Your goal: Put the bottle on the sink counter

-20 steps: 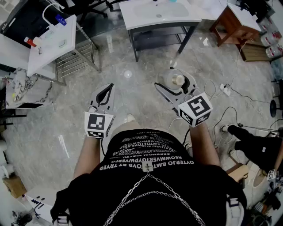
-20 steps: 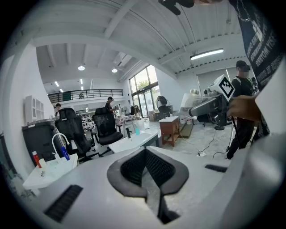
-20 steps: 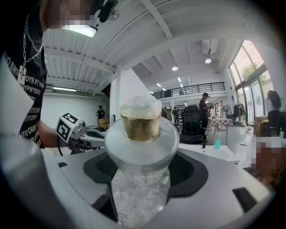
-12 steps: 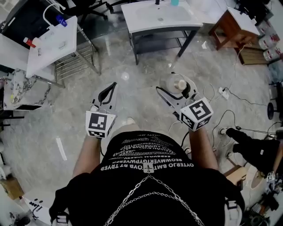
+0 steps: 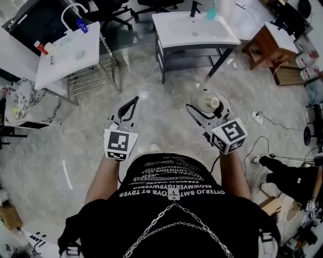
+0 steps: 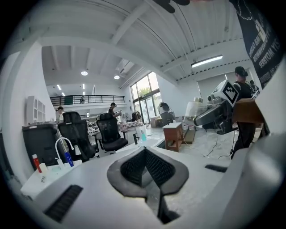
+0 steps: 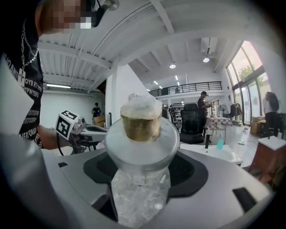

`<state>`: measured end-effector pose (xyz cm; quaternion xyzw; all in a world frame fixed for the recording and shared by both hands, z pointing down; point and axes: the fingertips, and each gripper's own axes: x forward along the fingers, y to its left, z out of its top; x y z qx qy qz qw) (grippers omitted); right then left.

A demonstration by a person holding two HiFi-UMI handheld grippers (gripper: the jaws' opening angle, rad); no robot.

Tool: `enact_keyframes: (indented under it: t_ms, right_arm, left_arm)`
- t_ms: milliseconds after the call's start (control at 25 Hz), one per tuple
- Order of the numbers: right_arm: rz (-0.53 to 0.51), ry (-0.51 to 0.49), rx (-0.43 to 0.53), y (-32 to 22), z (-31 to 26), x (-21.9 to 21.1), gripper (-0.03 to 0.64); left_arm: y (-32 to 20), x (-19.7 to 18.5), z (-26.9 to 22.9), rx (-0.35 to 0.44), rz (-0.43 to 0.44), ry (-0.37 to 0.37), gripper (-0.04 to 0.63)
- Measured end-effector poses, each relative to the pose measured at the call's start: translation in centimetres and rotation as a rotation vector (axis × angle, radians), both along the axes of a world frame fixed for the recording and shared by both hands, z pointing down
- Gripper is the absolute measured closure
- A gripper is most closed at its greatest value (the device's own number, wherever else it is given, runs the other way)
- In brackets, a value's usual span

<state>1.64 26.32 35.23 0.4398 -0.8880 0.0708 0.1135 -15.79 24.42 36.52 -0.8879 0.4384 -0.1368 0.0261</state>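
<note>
Bottle, one, clamped in right hand-held gripper, left hand-held gripper closed, empty

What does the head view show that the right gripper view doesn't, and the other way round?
Only the head view: the floor cables and a second white counter at the left. Only the right gripper view: the ceiling lights, the balcony railing and a gold band round the held bottle's neck. Both: the clear bottle clamped in the right hand-held gripper, the left hand-held gripper, and the sink counter with a teal bottle on it.
</note>
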Motion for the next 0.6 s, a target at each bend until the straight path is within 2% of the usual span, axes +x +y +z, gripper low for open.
enact_keyframes:
  t_ms: [400, 600]
  right_arm:
    - [0.009, 0.037, -0.022, -2.8, -0.6, -3.4, 0.288]
    - [0.005, 0.046, -0.025, -4.4, -0.3, -2.5, 0.288]
  left_arm:
    - [-2.9, -4.4, -1.9, 0.102, -0.052, -0.003, 0.589]
    - [-4.5, -4.6, -2.0, 0.098, -0.064, 0.003, 0.591]
